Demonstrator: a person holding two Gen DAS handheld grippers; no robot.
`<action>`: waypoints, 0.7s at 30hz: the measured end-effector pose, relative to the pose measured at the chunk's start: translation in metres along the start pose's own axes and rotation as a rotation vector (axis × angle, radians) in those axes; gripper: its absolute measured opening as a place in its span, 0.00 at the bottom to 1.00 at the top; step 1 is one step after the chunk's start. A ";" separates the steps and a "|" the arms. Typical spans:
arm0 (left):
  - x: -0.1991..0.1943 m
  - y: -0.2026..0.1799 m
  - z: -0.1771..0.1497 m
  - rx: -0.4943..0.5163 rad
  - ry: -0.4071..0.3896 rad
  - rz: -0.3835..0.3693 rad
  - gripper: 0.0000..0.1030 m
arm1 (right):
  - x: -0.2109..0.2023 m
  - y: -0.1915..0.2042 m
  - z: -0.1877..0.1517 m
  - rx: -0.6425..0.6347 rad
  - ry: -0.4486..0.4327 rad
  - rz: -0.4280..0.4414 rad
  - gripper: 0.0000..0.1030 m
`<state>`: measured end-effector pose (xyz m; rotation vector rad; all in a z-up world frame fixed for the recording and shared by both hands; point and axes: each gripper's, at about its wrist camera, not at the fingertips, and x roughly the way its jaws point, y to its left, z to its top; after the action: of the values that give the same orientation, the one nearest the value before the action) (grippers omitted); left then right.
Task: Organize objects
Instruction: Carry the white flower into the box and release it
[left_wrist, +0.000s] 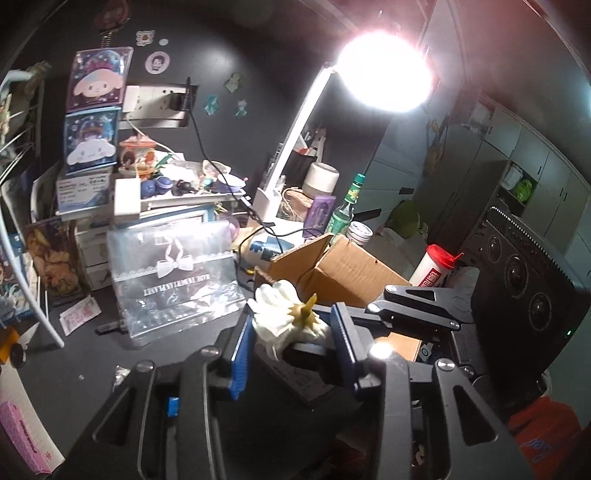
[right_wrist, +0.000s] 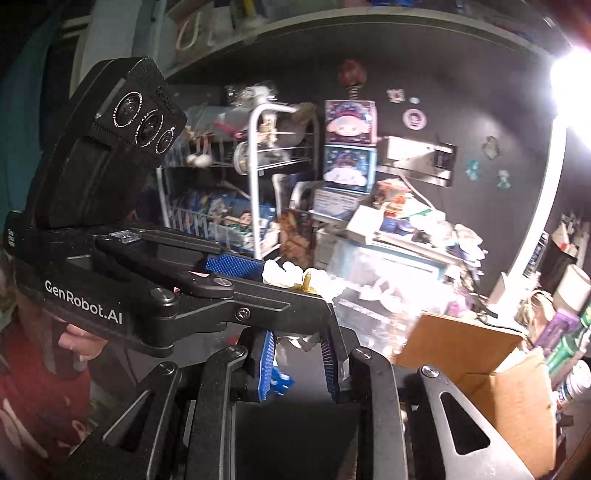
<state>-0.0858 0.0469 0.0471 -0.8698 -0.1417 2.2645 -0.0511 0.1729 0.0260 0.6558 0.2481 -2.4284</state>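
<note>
The left gripper (left_wrist: 291, 325) holds a white flower (left_wrist: 277, 314) between its blue pads, lifted above the dark table (left_wrist: 74, 369); the flower's lower petals are hidden behind the fingers. The right gripper (right_wrist: 299, 363) is narrow, pinching something pale that the left gripper's arm mostly covers, so what it grips cannot be told. In the right wrist view the flower (right_wrist: 284, 275) is partly cut off by that arm. An open cardboard box (left_wrist: 347, 273) stands just behind the flower, towards the table's right side. The lamp (left_wrist: 384, 70) glares, washing out nearby detail. Clutter crowds the back edge; the front left of the table is barer.
</note>
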 end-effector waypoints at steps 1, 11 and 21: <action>0.008 -0.004 0.005 0.003 0.009 -0.008 0.33 | -0.004 -0.010 -0.001 0.016 0.003 -0.011 0.17; 0.088 -0.042 0.037 0.032 0.116 -0.053 0.33 | -0.017 -0.088 -0.015 0.126 0.102 -0.095 0.17; 0.101 -0.050 0.048 0.065 0.113 0.023 0.70 | -0.011 -0.108 -0.025 0.140 0.195 -0.112 0.32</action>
<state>-0.1410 0.1566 0.0454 -0.9666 -0.0064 2.2214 -0.0979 0.2727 0.0129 0.9667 0.1993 -2.5067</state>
